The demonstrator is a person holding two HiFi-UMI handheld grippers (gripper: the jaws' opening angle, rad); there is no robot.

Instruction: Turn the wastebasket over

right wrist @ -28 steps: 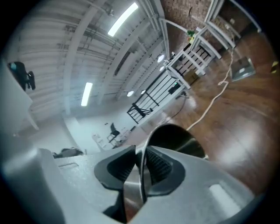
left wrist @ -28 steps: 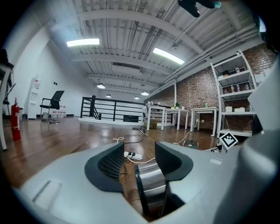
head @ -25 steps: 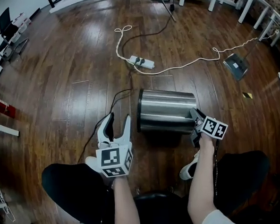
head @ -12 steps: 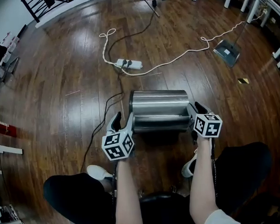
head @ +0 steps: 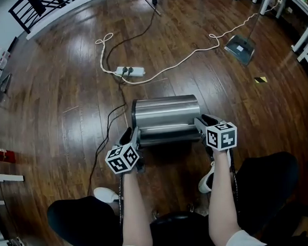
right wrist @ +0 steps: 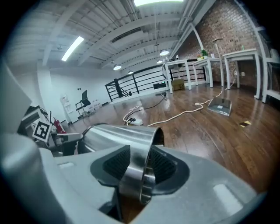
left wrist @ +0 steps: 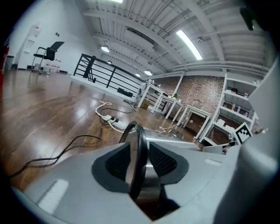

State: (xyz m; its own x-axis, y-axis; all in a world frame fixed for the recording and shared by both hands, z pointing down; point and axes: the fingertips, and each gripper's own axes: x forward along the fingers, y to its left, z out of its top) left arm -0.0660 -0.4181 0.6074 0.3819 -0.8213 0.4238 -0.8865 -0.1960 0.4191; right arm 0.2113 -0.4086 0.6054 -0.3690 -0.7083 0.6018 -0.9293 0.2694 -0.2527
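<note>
Hidden: the wastebasket's (head: 166, 114) inside and both end faces, which sit behind the grippers in the head view.
Wastebasket: steel, on its side just in front of the person's knees, long axis left to right, black ring (left wrist: 139, 144) at its left end.
Left gripper (head: 132, 134): jaws closing round the black ring, a slit showing beside one pad.
Right gripper (head: 202, 123): clamped on the steel rim.
Floor (head: 63, 84): dark wood boards; power strip (head: 129, 71) beyond.

Wastebasket (head: 165, 114) on its side on floor (head: 62, 73), pwr strip (head: 129, 71) behind it, person's legs (head: 82, 218) in front.
</note>
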